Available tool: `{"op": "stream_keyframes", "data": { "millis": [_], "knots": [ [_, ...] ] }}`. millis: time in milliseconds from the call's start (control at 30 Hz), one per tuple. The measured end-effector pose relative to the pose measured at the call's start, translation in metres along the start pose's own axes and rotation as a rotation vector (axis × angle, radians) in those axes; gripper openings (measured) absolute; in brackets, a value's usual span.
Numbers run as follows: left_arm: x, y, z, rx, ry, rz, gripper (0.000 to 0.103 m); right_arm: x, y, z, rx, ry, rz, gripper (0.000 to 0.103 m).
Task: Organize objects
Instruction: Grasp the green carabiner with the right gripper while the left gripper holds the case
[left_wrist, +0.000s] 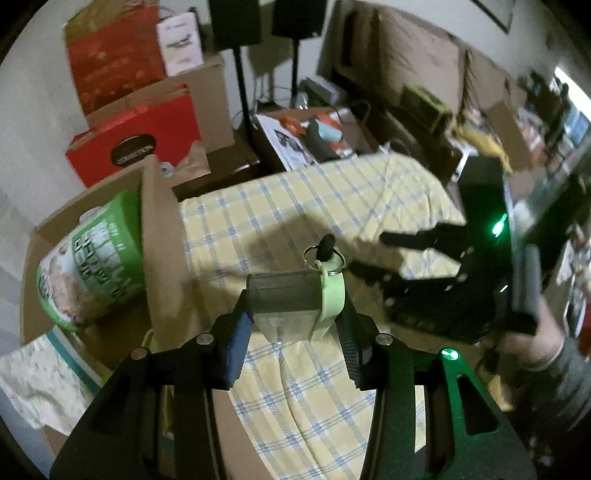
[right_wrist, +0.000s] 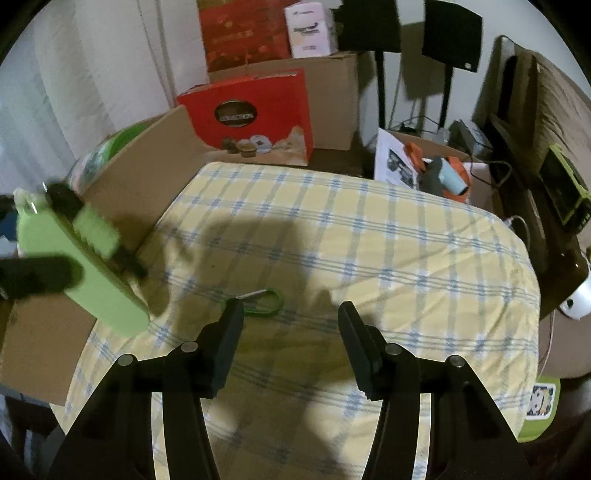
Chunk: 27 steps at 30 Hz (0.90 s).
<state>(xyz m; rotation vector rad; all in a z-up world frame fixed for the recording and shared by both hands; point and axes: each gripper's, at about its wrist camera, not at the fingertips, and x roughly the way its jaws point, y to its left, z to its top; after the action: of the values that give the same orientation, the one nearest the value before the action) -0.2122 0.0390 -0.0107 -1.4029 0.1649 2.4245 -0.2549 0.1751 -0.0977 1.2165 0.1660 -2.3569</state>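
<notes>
The green-cased block (left_wrist: 295, 306) sits clamped between the pads of the left gripper (left_wrist: 295, 317), lifted clear of the checked cloth (left_wrist: 314, 206) that covers the surface. From the left wrist view its long axis runs forward along the fingers, with the end that carries the metal ring (left_wrist: 325, 258) and a small dark fob pointing away from the gripper and downward toward the cloth. The right wrist view shows the same block tilted, ring end uppermost and its far end slanting down toward the cloth; blur hides finer detail.

To the left of the left gripper stands an open cardboard box (left_wrist: 162, 236) holding a green food pouch (left_wrist: 96, 258); this looks like the likely place for the block. To do the step well, the holder should keep the grip firm, carry the block over the box wall before lowering, and let the dangling ring clear the flap.

The right gripper (right_wrist: 291, 332) hangs unclenched over the cloth with nothing between its fingers; a green carabiner (right_wrist: 264, 301) lies just beyond its left finger, probably the next thing to collect.
</notes>
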Motion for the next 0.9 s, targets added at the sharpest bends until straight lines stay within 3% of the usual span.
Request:
{"op": "stream_keyframes", "data": {
  "millis": [333, 433, 633, 767, 900],
  "knots": [
    [-0.019, 0.023, -0.005, -0.1, -0.062, 0.005, 0.041, 0.016, 0.022, 0.003, -0.076, 0.003, 0.037, 0.063],
    [-0.023, 0.024, -0.004, -0.117, -0.089, 0.039, 0.041, 0.024, 0.031, 0.002, -0.119, 0.016, 0.012, 0.063],
    [-0.02, 0.018, -0.005, -0.108, -0.085, 0.022, 0.041, 0.032, 0.033, -0.001, -0.144, 0.02, -0.005, 0.064],
    [-0.017, 0.016, -0.005, -0.112, -0.082, 0.014, 0.041, 0.033, 0.036, -0.001, -0.172, 0.014, -0.023, 0.045],
    [-0.017, 0.014, -0.007, -0.113, -0.079, 0.015, 0.041, 0.032, 0.036, -0.003, -0.166, 0.01, -0.034, 0.045]
  ]
}}
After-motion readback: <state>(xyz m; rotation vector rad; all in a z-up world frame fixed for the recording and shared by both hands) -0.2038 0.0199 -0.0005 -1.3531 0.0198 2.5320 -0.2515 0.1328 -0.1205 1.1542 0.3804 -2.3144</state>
